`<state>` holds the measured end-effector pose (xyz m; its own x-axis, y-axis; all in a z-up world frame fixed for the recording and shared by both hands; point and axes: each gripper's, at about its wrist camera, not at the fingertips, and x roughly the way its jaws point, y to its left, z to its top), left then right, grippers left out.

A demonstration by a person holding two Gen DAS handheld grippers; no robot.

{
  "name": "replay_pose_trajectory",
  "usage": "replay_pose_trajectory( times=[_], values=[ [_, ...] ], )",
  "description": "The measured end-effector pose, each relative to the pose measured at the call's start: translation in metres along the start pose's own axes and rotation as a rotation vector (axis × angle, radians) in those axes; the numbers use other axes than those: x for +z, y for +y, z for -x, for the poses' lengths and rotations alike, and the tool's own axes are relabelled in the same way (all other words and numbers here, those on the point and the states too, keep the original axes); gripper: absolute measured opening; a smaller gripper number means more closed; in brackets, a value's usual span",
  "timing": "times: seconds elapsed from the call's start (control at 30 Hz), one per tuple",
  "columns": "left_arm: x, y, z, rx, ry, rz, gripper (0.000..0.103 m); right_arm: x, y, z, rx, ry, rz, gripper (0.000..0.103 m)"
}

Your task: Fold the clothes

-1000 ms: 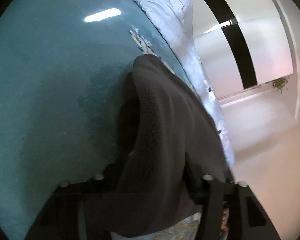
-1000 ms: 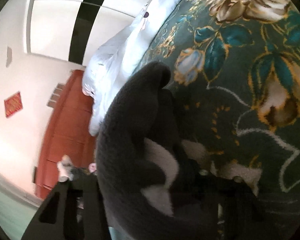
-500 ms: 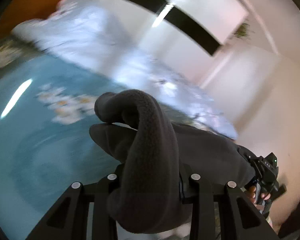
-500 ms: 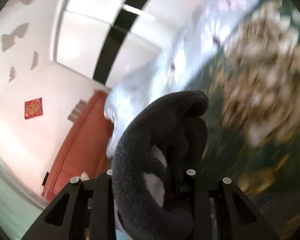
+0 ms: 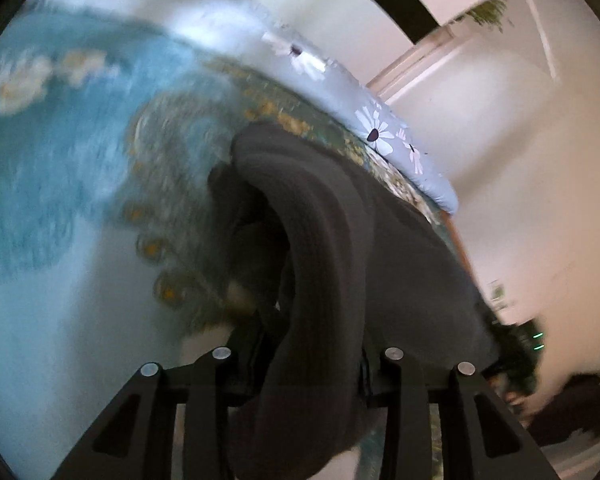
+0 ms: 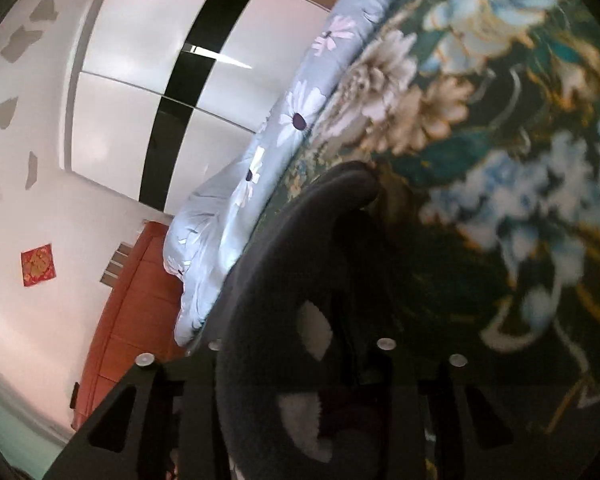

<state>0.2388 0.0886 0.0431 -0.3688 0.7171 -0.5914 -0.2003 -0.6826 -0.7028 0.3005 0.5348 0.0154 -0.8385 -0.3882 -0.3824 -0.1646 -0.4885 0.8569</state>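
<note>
A dark grey fleece garment (image 5: 324,264) fills the lower middle of the left wrist view. My left gripper (image 5: 308,364) is shut on a thick fold of it, held above the bed. The same garment (image 6: 276,300), with white patches on it, fills the lower middle of the right wrist view. My right gripper (image 6: 300,360) is shut on another bunched edge of it. The fingertips of both grippers are hidden by the cloth. The garment stretches off to the right in the left wrist view, toward my other gripper (image 5: 520,352).
The bed carries a teal and dark green floral blanket (image 6: 500,184) (image 5: 60,168). A light blue daisy-print duvet (image 6: 236,208) (image 5: 380,120) lies along its far side. A white wardrobe with a black stripe (image 6: 188,80) and an orange-brown headboard (image 6: 128,320) stand behind.
Both grippers have swung with the garment still in them. The views have dropped from the wall and wardrobe back toward the floral blanket, and the garment hangs closer over the bed.
</note>
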Motion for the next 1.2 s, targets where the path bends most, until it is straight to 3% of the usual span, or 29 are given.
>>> replay_pose_trajectory(
  times=[0.2,0.37,0.47,0.53,0.63,0.77,0.83,0.9,1.07,1.17,1.2],
  values=[
    [-0.026,0.019,0.029,-0.048,0.002,0.07,0.048,0.003,-0.006,0.037,-0.054,-0.047,-0.026,0.045],
    [-0.029,0.016,0.067,0.076,-0.073,0.04,0.049,0.014,0.013,0.092,-0.166,-0.207,-0.002,0.045],
    [-0.023,-0.013,0.081,0.18,-0.153,-0.041,0.05,0.018,0.052,0.091,-0.176,-0.237,0.102,0.045],
    [-0.022,-0.043,0.086,0.208,-0.198,-0.122,0.05,0.015,0.085,0.071,-0.171,-0.181,0.223,0.046],
    [-0.017,-0.076,0.08,0.174,-0.234,-0.216,0.05,0.0,0.112,0.029,-0.174,-0.041,0.342,0.046],
    [-0.018,-0.08,0.046,0.201,-0.123,-0.287,0.049,-0.013,0.112,-0.017,-0.225,0.054,0.391,0.046],
    [-0.018,-0.061,0.024,0.215,-0.05,-0.236,0.049,-0.018,0.101,-0.024,-0.254,0.067,0.377,0.046],
    [-0.021,-0.048,0.014,0.196,-0.041,-0.187,0.049,-0.018,0.086,-0.029,-0.271,0.074,0.347,0.046],
    [-0.021,-0.054,0.015,0.191,-0.041,-0.217,0.049,-0.015,0.075,-0.033,-0.271,0.069,0.295,0.046],
    [-0.033,-0.051,0.033,0.162,-0.032,-0.252,0.049,-0.025,0.088,-0.022,-0.297,0.058,0.353,0.047],
    [-0.038,-0.048,0.04,0.161,-0.037,-0.274,0.05,-0.032,0.092,-0.017,-0.308,0.054,0.386,0.052]
  ],
)
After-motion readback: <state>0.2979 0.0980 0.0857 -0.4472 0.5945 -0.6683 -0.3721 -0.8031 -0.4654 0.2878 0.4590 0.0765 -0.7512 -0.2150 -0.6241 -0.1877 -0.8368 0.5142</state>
